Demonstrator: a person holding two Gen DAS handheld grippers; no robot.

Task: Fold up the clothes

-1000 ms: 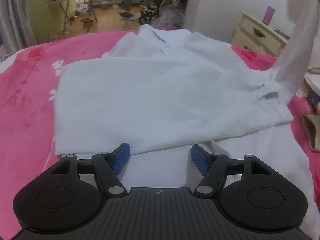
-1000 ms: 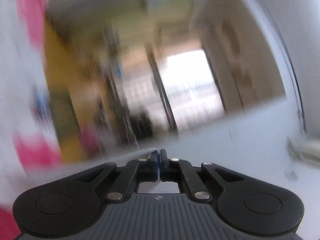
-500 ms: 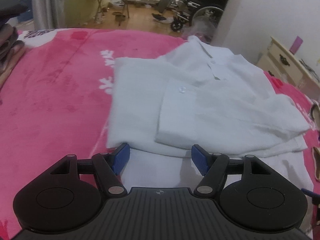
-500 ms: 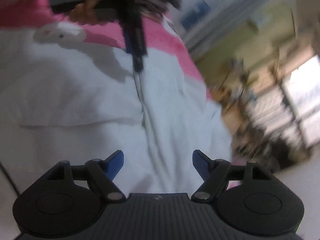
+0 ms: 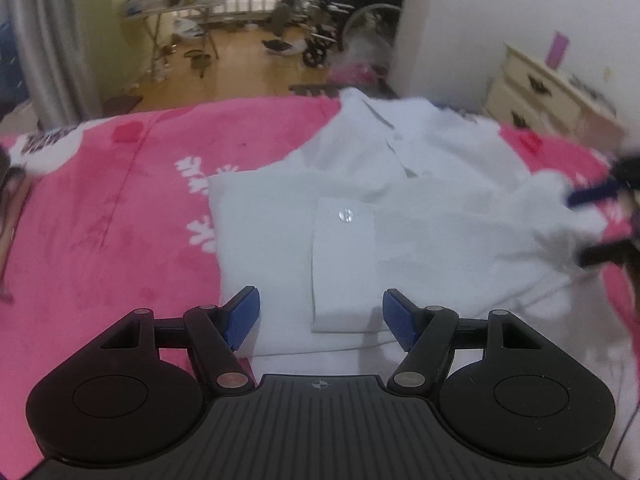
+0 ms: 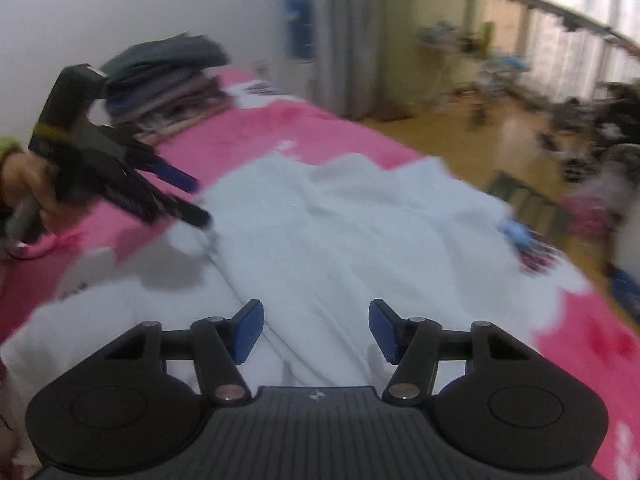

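Note:
A white button-up shirt (image 5: 400,216) lies on the pink bedspread (image 5: 112,216), its sleeve folded across the body with the buttoned cuff (image 5: 344,264) nearest me. My left gripper (image 5: 320,318) hovers open just over that cuff, holding nothing. From the right wrist view the same shirt (image 6: 340,232) spreads out ahead, and my right gripper (image 6: 316,330) is open above its rumpled edge. The left gripper (image 6: 188,200) shows there at the far left, held by a hand. The right gripper (image 5: 592,220) appears blurred at the right edge of the left wrist view.
A pile of folded dark clothes (image 6: 168,80) sits at the bed's far corner. A cream dresser (image 5: 548,92) stands beside the bed against the white wall. Beyond the bed are a wooden floor, a folding table (image 5: 176,12) and a wheelchair (image 5: 340,28).
My right gripper was shut on the raised sleeve a second ago; it has opened, and the sleeve now lies folded across the shirt. Both grippers have shifted over the shirt.

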